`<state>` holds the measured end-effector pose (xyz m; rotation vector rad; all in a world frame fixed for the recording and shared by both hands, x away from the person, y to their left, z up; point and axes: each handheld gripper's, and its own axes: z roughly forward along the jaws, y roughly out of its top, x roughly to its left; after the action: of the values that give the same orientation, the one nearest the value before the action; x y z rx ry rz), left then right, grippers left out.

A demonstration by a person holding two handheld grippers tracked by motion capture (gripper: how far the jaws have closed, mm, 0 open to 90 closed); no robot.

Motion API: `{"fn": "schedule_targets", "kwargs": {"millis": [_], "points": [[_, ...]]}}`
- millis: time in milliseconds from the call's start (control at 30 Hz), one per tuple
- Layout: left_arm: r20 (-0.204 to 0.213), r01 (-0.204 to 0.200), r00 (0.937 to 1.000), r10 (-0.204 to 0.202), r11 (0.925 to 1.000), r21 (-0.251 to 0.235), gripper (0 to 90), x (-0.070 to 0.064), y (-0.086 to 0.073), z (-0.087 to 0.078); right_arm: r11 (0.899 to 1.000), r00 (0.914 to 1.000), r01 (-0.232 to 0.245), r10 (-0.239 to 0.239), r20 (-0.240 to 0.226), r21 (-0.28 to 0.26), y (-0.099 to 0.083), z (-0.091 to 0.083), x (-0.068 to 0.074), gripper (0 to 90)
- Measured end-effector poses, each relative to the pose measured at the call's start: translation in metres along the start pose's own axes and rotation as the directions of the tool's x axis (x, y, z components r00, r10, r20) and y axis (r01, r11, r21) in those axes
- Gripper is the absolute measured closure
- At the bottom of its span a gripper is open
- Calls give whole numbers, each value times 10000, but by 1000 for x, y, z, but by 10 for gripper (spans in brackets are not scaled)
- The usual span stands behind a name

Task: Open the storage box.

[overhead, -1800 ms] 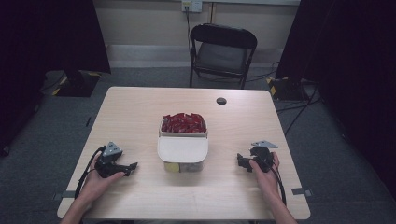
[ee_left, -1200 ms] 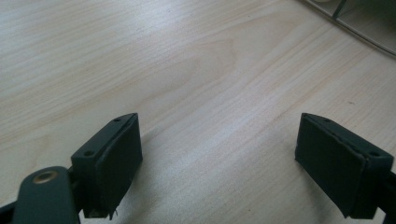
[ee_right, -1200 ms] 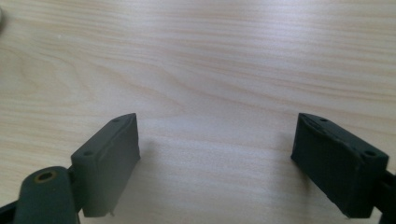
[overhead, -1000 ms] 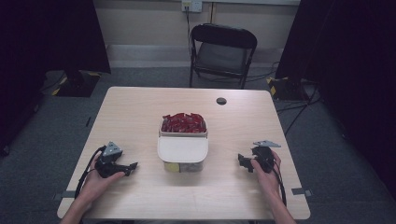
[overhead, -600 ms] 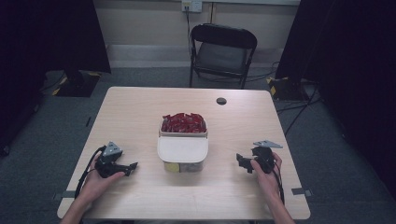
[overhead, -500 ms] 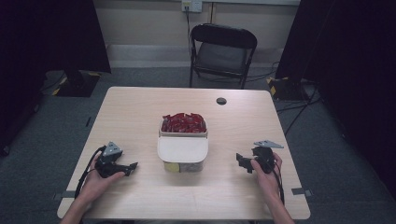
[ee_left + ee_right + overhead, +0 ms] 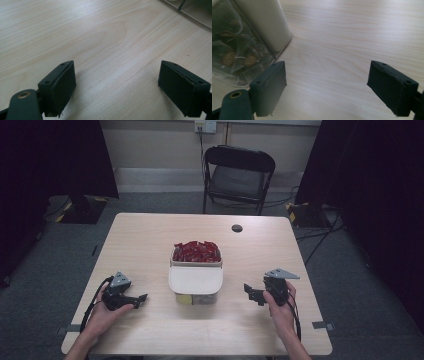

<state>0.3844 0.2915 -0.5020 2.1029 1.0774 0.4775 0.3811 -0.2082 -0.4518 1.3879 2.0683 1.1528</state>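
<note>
A clear container (image 7: 195, 285) with a cream lid (image 7: 195, 279) stands mid-table, and a tray of red packets (image 7: 196, 252) sits just behind it. My left gripper (image 7: 141, 299) rests low on the table to the container's left, held by a hand, open with bare wood between its jaws (image 7: 117, 82). My right gripper (image 7: 251, 292) is held to the container's right, open and holding nothing (image 7: 327, 82). In the right gripper view the container (image 7: 242, 47) shows at upper left, with round wrapped pieces behind its clear wall.
The light wooden table (image 7: 150, 240) has a small dark round disc (image 7: 237, 228) near its far right. A black folding chair (image 7: 238, 175) stands beyond the far edge. Cables trail from both grippers toward the near edge.
The right gripper has shifted very slightly; the left gripper and the container stay where they were.
</note>
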Motion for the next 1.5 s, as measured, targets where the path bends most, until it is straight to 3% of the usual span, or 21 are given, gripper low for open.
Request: {"fn": "schedule_targets", "kwargs": {"millis": [400,767,967,1500], "points": [[3,0,10000,0,10000,0,141,0,0,0,9984,9939,545,-555,-951,-134,6,-6,30,145],[1,-5,10000,5,10000,2,141,0,0,0,9917,9752,1240,-1284,-1806,-355,11,-10,69,145],[2,0,10000,0,10000,0,141,0,0,0,9889,9643,1439,-1486,-2191,-374,11,-9,79,145],[11,7,10000,-7,10000,12,141,0,0,0,9856,9550,1690,-1642,-2472,-16,8,6,97,141]]}}
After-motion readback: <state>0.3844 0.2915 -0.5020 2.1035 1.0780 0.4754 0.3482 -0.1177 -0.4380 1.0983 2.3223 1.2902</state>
